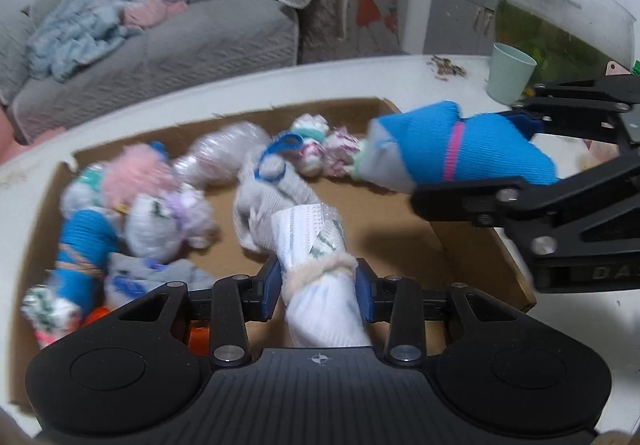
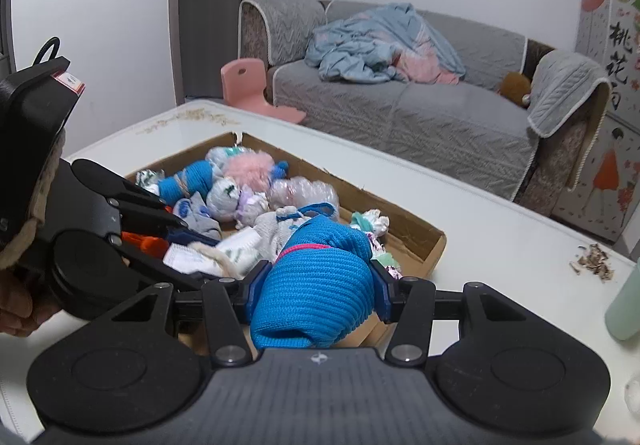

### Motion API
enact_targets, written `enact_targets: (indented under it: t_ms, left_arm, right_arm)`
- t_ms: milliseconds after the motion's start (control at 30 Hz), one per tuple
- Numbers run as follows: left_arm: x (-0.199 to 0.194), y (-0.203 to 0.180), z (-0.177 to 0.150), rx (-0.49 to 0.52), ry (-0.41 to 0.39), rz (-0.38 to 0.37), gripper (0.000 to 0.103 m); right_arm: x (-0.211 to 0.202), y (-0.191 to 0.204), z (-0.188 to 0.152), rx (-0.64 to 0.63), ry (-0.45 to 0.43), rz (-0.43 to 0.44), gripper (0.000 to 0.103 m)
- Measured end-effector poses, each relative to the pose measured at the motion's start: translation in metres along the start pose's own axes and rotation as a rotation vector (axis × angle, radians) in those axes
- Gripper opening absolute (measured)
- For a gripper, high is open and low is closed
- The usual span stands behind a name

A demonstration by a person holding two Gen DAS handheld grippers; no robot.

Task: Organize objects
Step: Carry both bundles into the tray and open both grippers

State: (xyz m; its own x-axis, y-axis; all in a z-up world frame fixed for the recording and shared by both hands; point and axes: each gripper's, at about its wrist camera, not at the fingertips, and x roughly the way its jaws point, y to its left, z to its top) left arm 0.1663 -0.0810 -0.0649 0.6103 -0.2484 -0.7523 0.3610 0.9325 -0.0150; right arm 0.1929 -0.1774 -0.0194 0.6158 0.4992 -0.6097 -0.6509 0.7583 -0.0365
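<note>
A shallow cardboard box (image 1: 452,241) lies on the white table and holds several rolled sock bundles (image 1: 160,213). My left gripper (image 1: 318,285) is shut on a white sock roll (image 1: 320,285) with a cream band, held just above the box's near side. My right gripper (image 2: 318,295) is shut on a bright blue sock roll (image 2: 320,285) with a pink stripe. In the left wrist view that blue sock roll (image 1: 452,153) hangs over the box's far right corner. The box (image 2: 436,245) and its bundles (image 2: 240,185) lie ahead in the right wrist view, where the left gripper (image 2: 192,241) shows at the left.
A mint green cup (image 1: 510,73) and a glass fish bowl (image 1: 560,21) with green water stand on the table right of the box. Dry crumbs (image 2: 594,261) lie scattered on the tabletop. A grey sofa (image 2: 420,117) with a blue blanket and a pink chair (image 2: 256,89) stand beyond the table.
</note>
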Motion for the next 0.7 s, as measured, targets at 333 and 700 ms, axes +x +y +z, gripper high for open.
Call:
enact_targets:
  t_ms: [333, 700]
  left_arm:
    - [0.022, 0.008, 0.008, -0.009, 0.009, 0.072, 0.044]
    - [0.027, 0.007, 0.007, -0.054, -0.047, 0.207, 0.044]
  right_arm:
    - [0.034, -0.014, 0.002, 0.029, 0.024, 0.022, 0.047]
    - [0.052, -0.023, -0.005, 0.053, 0.044, -0.024, 0.047]
